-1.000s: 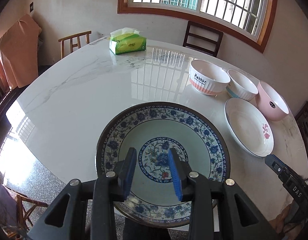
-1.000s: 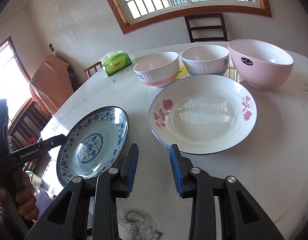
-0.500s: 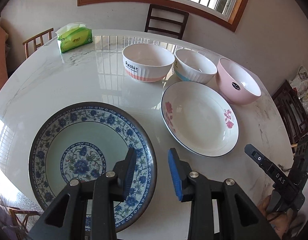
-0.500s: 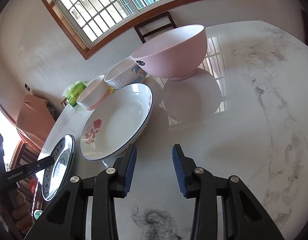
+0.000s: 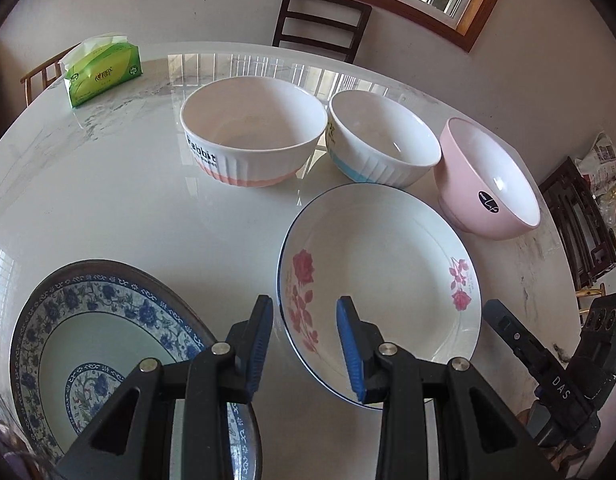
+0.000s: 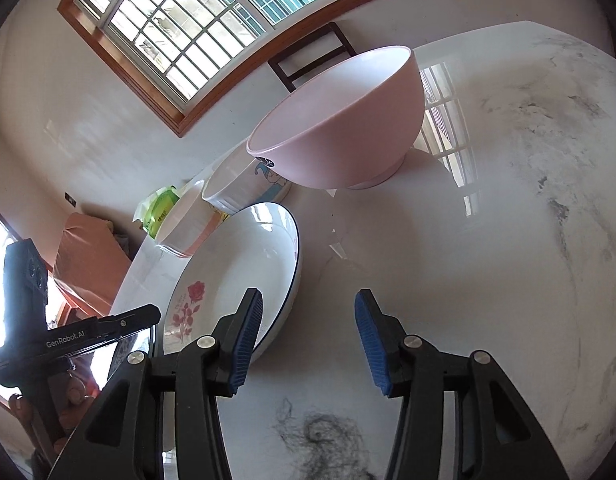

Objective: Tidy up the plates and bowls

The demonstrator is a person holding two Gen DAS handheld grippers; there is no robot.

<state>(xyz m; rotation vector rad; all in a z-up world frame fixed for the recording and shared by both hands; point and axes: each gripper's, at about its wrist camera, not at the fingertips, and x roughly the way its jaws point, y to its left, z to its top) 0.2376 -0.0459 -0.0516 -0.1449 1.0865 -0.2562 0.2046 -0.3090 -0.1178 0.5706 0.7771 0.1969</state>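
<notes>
A white plate with red roses (image 5: 387, 272) lies on the marble table (image 5: 108, 200); it also shows in the right wrist view (image 6: 236, 280). A blue-patterned plate (image 5: 108, 340) lies at the near left. Behind stand a white bowl with an orange base (image 5: 252, 132), a white bowl with a blue base (image 5: 379, 140) and a pink bowl (image 5: 491, 184), which looms in the right wrist view (image 6: 339, 128). My left gripper (image 5: 306, 344) is open and empty over the rose plate's near left rim. My right gripper (image 6: 308, 340) is open and empty, beside that plate's right rim.
A green tissue pack (image 5: 102, 70) sits at the far left of the table. Dark chairs (image 5: 319, 24) stand behind the table under the window. A tuft of dark hair (image 6: 319, 440) lies on the table near my right gripper. The table edge curves close on the right.
My left gripper has swung right, from over the blue plate to the rose plate's rim. My right gripper has opened wider and moved closer to the rose plate and pink bowl.
</notes>
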